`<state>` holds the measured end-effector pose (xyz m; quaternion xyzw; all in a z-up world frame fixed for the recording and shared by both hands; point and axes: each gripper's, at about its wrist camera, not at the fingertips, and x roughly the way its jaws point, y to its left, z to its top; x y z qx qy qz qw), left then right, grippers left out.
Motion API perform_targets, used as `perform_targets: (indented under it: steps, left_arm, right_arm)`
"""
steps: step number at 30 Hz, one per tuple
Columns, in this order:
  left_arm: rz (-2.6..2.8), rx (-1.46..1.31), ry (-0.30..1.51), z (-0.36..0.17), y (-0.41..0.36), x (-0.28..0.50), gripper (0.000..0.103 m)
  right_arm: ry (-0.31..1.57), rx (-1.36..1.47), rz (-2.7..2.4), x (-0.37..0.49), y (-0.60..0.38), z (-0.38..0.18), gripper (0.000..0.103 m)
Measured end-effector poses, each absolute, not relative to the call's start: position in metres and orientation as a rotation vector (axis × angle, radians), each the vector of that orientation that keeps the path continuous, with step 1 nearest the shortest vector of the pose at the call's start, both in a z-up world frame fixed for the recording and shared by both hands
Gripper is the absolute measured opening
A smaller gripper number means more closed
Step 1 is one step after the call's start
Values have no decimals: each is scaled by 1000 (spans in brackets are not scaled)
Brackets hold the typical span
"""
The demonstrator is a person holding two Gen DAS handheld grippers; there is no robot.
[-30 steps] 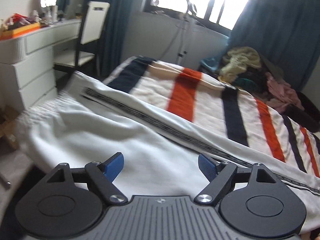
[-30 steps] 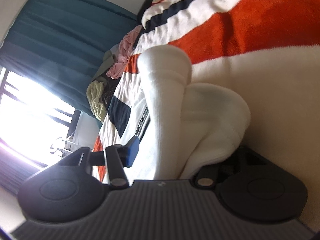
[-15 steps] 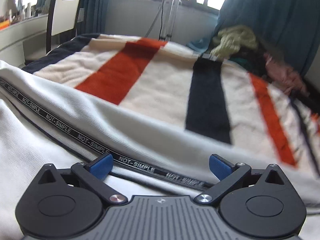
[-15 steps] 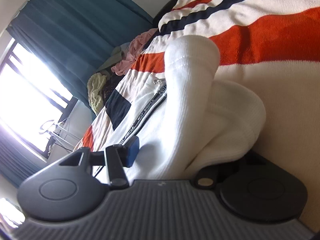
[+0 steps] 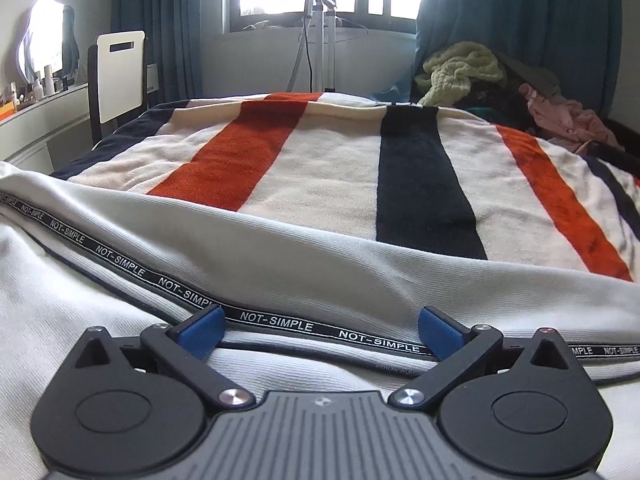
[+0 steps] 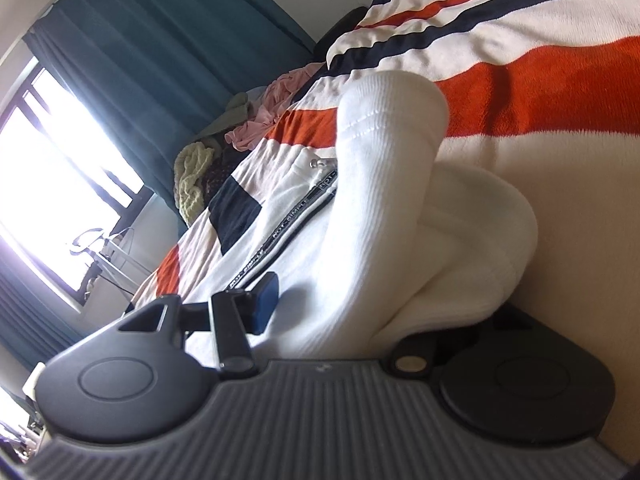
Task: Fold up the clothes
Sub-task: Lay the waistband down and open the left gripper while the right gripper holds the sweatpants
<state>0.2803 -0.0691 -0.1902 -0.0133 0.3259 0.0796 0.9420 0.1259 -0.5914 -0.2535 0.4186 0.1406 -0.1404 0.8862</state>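
A white garment (image 5: 312, 264) with a black "NOT-SIMPLE" tape stripe (image 5: 276, 320) lies across the striped blanket (image 5: 332, 176) on the bed. My left gripper (image 5: 320, 332) hovers low over the stripe, jaws open wide, with nothing pinched between its blue fingertips (image 5: 202, 330). In the right wrist view my right gripper (image 6: 360, 308) is shut on a thick bunched fold of the same white garment (image 6: 384, 208). One blue pad (image 6: 266, 304) shows against the cloth and the other finger is hidden under the fold. A ribbed cuff (image 6: 392, 108) stands up above the fold.
A heap of other clothes (image 5: 500, 76) sits at the bed's far right corner. A chair (image 5: 120, 76) and a white dresser (image 5: 40, 116) stand to the left. A metal stand (image 5: 316, 40) is by the window, flanked by teal curtains (image 5: 520, 12).
My left gripper dropped low and moved along the garment to its lettered stripe, and its jaws spread wider. The right gripper rolled a little and kept its hold on the fold.
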Motion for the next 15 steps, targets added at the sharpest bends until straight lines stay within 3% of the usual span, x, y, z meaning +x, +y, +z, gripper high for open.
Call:
perform_targets:
  steps: [15]
  left_arm:
    - [179, 20, 677, -192, -72, 283, 103]
  right_arm:
    - [267, 872, -270, 122, -592, -257, 52]
